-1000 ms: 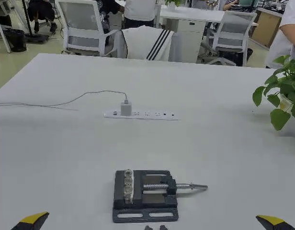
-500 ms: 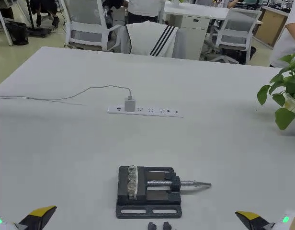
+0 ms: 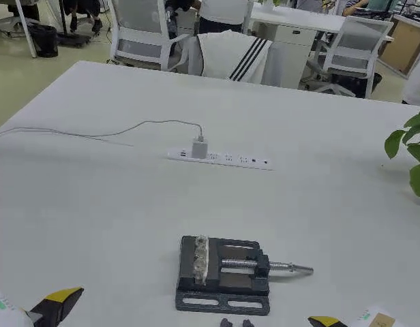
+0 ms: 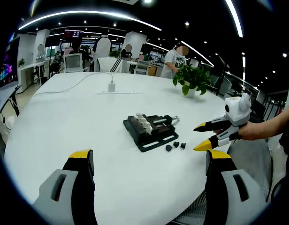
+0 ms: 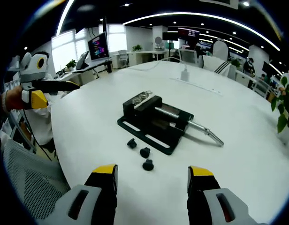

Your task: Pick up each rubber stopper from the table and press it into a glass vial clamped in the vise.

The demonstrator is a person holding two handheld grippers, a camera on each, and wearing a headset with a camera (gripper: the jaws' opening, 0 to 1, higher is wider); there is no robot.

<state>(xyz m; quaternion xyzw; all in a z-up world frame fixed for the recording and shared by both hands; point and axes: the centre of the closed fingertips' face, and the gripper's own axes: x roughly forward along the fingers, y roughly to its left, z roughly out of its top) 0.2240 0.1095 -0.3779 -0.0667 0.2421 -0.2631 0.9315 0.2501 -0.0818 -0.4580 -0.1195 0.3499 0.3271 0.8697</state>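
Status: black metal vise [image 3: 223,276] was seen flat on the white table [image 3: 94,204], close to the near edge, with its silver screw handle [image 3: 292,270] pointed to the right in the head view. A row of clear glass vials [image 3: 200,259] was clamped upright between the vise's jaws at its left end. It looked like three, but the count could not be confirmed. The vial mouths were too small to be judged.

Three small black rubber stoppers [image 5: 145,152] were found loose on the table just in front of the vise base, close together and apart from the vise. None was gripped.

The left gripper [image 4: 149,159] was held low at the near left with its yellow-tipped jaws spread wide, and nothing was held between them. The right gripper [image 5: 152,174] was held at the near right with its jaws likewise spread wide and empty. The stoppers were seen just ahead of its tips. Both grippers were kept well clear of the vise, with the stoppers between the two.

Further back, a white power strip [image 3: 223,159] with a white charger [image 3: 199,148] plugged in and a grey cable [image 3: 94,133] trailing left was noted. A green leafy plant [image 3: 414,153] was seen at the table's right edge.
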